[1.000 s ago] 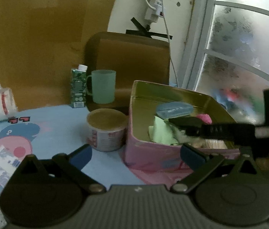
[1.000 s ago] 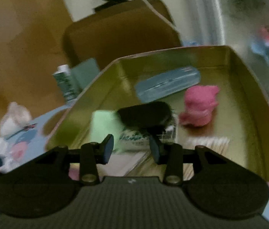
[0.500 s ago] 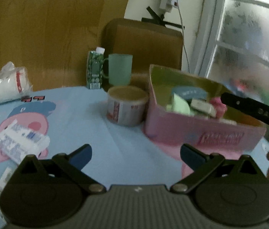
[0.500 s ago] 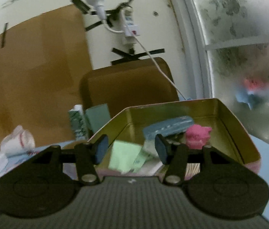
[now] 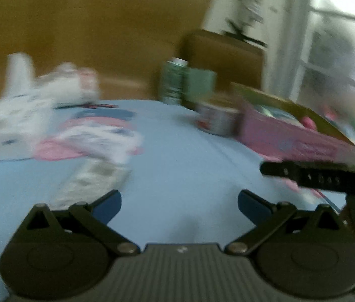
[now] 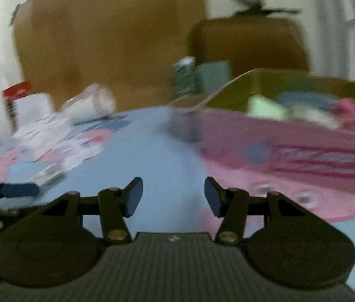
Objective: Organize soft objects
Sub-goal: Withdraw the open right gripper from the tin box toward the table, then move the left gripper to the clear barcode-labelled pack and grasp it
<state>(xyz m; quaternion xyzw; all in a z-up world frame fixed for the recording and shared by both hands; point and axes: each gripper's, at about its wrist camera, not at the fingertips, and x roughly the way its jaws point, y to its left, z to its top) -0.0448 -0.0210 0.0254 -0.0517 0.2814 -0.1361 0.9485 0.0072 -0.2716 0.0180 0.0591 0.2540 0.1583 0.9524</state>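
Both views are motion-blurred. A pink tin box [image 5: 290, 138] [image 6: 290, 151] with a gold inside stands at the right of the blue tablecloth. It holds a green pad [image 6: 265, 108], a blue case [image 6: 303, 98] and a pink soft toy [image 6: 348, 110]. Several white soft packets [image 5: 97, 138] [image 6: 59, 141] lie at the left of the table. My left gripper [image 5: 179, 203] is open and empty over bare cloth. My right gripper [image 6: 173, 200] is open and empty in front of the box. It shows in the left wrist view [image 5: 308, 176] as a black bar.
A round tub [image 5: 215, 123] stands beside the box. A green carton [image 5: 173, 80] [image 6: 183, 75] and green mug [image 5: 200, 85] [image 6: 212, 75] stand behind, before a brown chair [image 5: 225, 55]. A white bag [image 5: 59, 85] lies far left. A window [image 5: 341, 50] is at right.
Both grippers have pulled back from the box and swung left. The right gripper has left the box empty and open; the dark item it held a second ago is no longer seen.
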